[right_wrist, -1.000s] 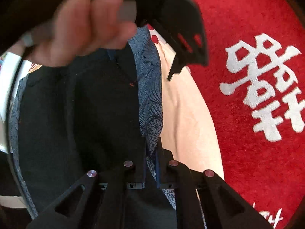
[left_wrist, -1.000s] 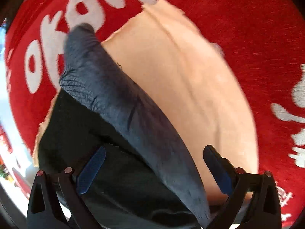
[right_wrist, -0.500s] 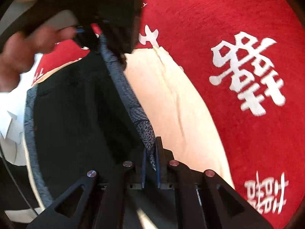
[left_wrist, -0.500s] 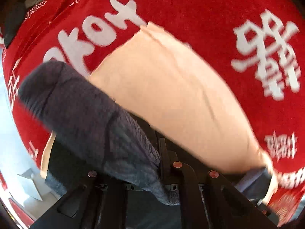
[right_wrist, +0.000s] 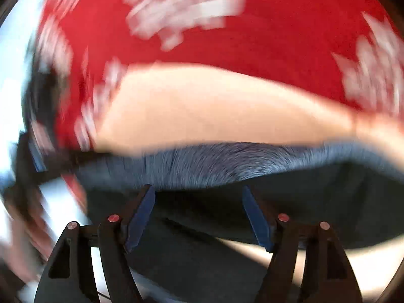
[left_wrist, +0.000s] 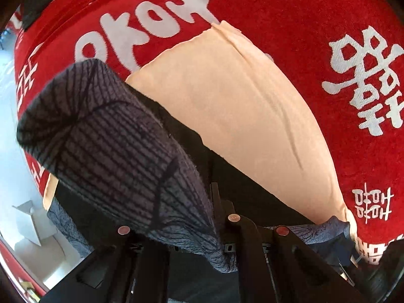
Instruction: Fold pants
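The pants are dark, with a grey-blue patterned waistband point(left_wrist: 118, 146) and black cloth point(left_wrist: 242, 184) under it. They lie over a peach cloth point(left_wrist: 240, 101). My left gripper point(left_wrist: 214, 197) is shut on the patterned band and holds it raised, the band draping to the left. In the blurred right wrist view my right gripper point(right_wrist: 199, 204) is open, its blue pads point(right_wrist: 141, 214) apart just above the black pants cloth point(right_wrist: 202, 227), with the patterned band point(right_wrist: 214, 164) a little ahead of the tips.
A red carpet with white characters point(left_wrist: 315, 25) lies under the peach cloth and fills the far side of both views. Pale floor point(left_wrist: 22, 202) and a white folded box point(left_wrist: 27, 222) show at the left edge.
My right gripper let go of the patterned band and opened, swinging fast so its view is blurred. My left gripper shut on the band one second ago and has kept hold.
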A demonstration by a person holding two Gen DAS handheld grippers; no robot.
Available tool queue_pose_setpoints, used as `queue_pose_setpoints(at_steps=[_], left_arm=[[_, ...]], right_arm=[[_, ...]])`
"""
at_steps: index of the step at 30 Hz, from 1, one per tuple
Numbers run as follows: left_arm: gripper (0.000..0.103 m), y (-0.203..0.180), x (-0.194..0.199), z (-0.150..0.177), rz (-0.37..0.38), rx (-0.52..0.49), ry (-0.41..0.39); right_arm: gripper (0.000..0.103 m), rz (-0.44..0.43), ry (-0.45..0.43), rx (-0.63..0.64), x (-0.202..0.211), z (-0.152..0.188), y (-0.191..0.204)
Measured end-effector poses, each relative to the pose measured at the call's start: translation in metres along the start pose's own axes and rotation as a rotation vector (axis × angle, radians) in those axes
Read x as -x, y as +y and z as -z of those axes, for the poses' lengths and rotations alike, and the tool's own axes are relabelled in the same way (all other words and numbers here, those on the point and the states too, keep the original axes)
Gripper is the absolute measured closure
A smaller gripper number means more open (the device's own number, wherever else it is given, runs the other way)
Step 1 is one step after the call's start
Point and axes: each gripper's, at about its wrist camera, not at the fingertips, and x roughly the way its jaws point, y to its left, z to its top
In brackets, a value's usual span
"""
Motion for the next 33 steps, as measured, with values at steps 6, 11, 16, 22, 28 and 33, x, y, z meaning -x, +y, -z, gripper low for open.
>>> queue_pose_setpoints(at_steps=[6, 11, 16, 22, 28, 33], left_arm=[[0.093, 0.000, 0.008, 0.009, -0.019, -0.017, -0.025], [0.093, 0.006, 0.019, 0.018, -0.005, -0.014, -0.020], [0.093, 0.033, 0.062, 0.056, 0.052, -0.060, -0.056], [0.093, 0.089, 0.043, 0.082, 0.014, -0.021, 0.036], [0.093, 0.114, -0.007, 0.076, -0.068, -0.015, 0.126], [0.092, 0.116, -0.014, 0.075, -0.049, -0.075, 0.124]], right_arm=[[0.019, 0.022, 0.088, -0.634, -0.033, -0.020, -0.059], [0.095, 0.101, 0.193, -0.669, -0.057, -0.017, -0.059], [0.095, 0.072, 0.035, -0.512, 0.005, 0.033, -0.030], [0.093, 0.053, -0.037, -0.464, 0.032, 0.119, -0.007], [0.093, 0.102, 0.095, -0.521, -0.029, 0.175, -0.011], [0.085, 0.096, 0.087, -0.562, -0.042, 0.181, -0.009]])
